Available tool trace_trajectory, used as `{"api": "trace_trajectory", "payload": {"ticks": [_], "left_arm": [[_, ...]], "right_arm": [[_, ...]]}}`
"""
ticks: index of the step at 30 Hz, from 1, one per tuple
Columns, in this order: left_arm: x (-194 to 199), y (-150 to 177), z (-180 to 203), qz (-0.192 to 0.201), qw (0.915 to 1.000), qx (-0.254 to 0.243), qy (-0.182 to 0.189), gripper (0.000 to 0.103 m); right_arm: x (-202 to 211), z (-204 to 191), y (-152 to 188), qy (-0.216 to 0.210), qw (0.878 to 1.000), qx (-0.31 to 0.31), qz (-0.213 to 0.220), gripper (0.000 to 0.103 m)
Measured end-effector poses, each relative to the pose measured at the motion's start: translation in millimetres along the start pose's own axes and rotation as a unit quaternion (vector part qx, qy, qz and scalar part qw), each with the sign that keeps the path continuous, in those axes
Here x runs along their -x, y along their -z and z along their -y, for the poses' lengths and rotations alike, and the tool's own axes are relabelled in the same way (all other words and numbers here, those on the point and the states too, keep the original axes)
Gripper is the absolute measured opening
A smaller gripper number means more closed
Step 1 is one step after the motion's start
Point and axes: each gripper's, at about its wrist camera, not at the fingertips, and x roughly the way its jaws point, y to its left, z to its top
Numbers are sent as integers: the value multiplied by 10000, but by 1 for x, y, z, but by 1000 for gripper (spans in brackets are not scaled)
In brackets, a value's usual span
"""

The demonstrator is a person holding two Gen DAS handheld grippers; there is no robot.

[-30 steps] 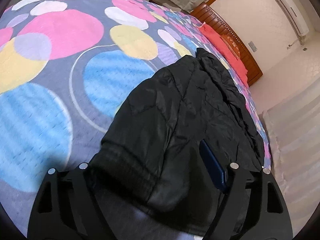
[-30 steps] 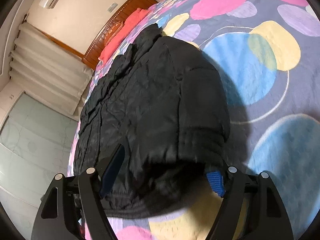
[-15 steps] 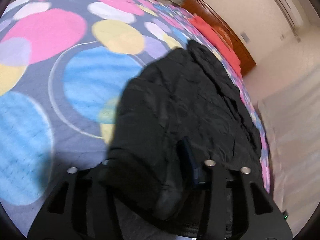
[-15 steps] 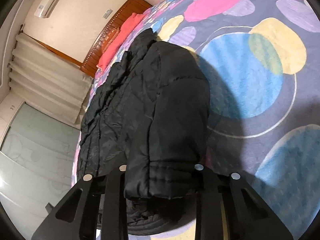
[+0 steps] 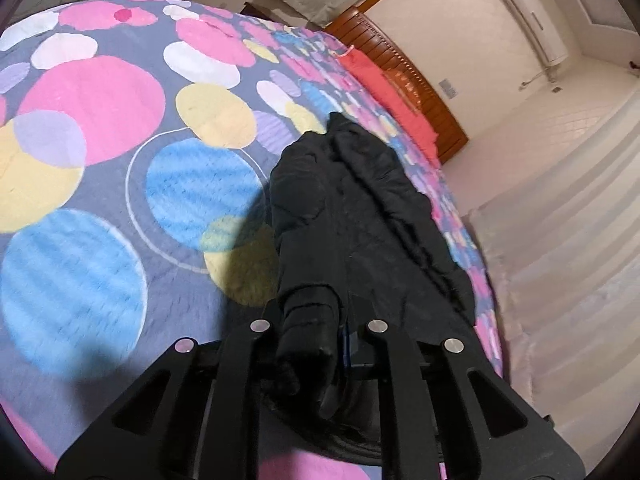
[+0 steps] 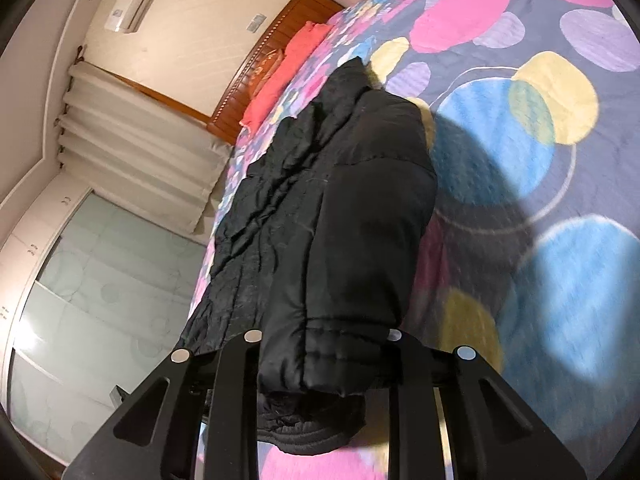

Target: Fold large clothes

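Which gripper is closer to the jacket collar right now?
Neither clearly: left gripper and right gripper are each shut on the near end of the jacket, with the collar at the far end toward the pillow.

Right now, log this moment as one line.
left tool: shut on black jacket | right tool: shut on black jacket | jacket hem: lifted off bedspread

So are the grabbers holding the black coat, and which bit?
Yes. Both the left gripper and right gripper are shut on the black jacket, pinching its bottom hem, lifted off the bedspread.
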Motion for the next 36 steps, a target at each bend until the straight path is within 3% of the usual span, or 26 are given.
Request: {"api": "trace_trajectory", "payload": {"ticks": [8,17,26,30,36], "left_arm": [[34,7,7,-14,9999,-28,145,14],[10,-51,67,240,9970,-401,614,13],[-87,-153,113,500,9965,-577,333,13],[-151,-189,128,481,9959,-764,-49,13],[-242,-209,127,309,9886,-1205,-852,13]], "right_arm": [[31,-3,17,-210,9997,-97,-44,23],[3,-84,-59,-841,9929,740,397,22],[-76,-113,-162,-579,9921,887,673,22],[-133,-105,-205,-186,9952,777,558,22],[-222,-59,-244,698,9964,441,186,22]]}}
